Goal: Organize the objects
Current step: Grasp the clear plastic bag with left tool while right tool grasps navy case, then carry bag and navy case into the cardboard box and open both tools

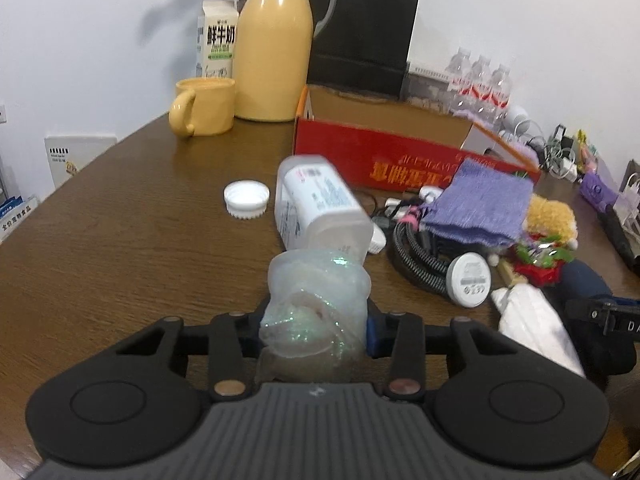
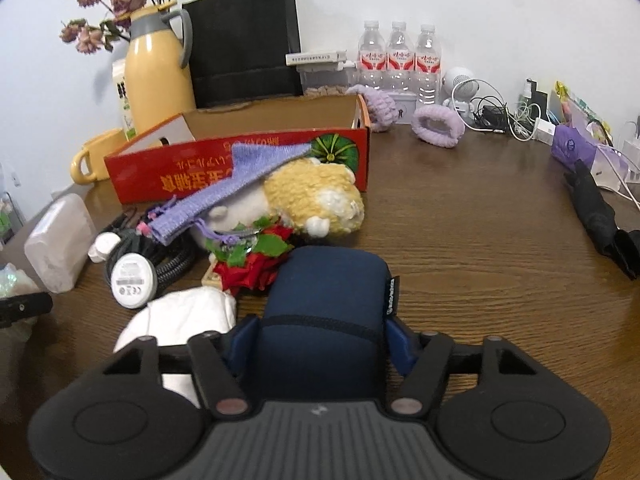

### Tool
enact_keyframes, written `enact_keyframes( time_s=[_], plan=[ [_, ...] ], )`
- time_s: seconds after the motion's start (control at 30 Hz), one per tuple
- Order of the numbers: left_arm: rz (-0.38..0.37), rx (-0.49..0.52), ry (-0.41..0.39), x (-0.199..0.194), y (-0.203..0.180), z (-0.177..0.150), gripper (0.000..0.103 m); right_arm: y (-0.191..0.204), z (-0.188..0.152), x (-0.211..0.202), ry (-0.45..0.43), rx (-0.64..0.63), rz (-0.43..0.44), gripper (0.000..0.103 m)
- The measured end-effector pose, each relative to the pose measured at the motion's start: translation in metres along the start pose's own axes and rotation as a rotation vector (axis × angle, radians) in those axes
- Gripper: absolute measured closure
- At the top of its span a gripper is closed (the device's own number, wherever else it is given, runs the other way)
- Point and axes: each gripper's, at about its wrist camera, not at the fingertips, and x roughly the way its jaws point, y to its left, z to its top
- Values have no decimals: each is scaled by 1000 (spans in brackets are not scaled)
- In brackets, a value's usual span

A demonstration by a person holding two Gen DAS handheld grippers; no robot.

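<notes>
Between the left tongs (image 1: pixel 316 320), a clamped glittery clear lump (image 1: pixel 316 304); between the right tongs (image 2: pixel 320 336), a gripped navy pouch (image 2: pixel 324 312).

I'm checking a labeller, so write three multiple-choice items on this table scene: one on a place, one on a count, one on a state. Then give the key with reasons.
1. The white cap lies:
A. on the table beside the white bottle
B. inside the red box
C. on the mug

2. Water bottles by the wall:
A. two
B. three
C. five

3. The right gripper is:
A. empty
B. closed on a navy pouch
C. holding the plush toy

Key: A, the cap sits on bare wood left of the bottle; B, three stand side by side; B, both pads press the pouch's sides.
</notes>
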Motion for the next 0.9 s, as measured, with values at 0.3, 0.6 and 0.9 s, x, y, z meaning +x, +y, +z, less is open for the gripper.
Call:
enact_keyframes(
  time_s=[0.3,0.6,0.9],
  plan=[
    [-18,36,-141,-31,-4,43,61,-2,19,-34,-122,-52,32,41],
    [-73,59,-172,7,-36,146,60,30,104,-13,-266,-188,80,41],
    [1,107,-2,127,-71,223,60,41,199,82,-200,-166,122,41]
  ],
)
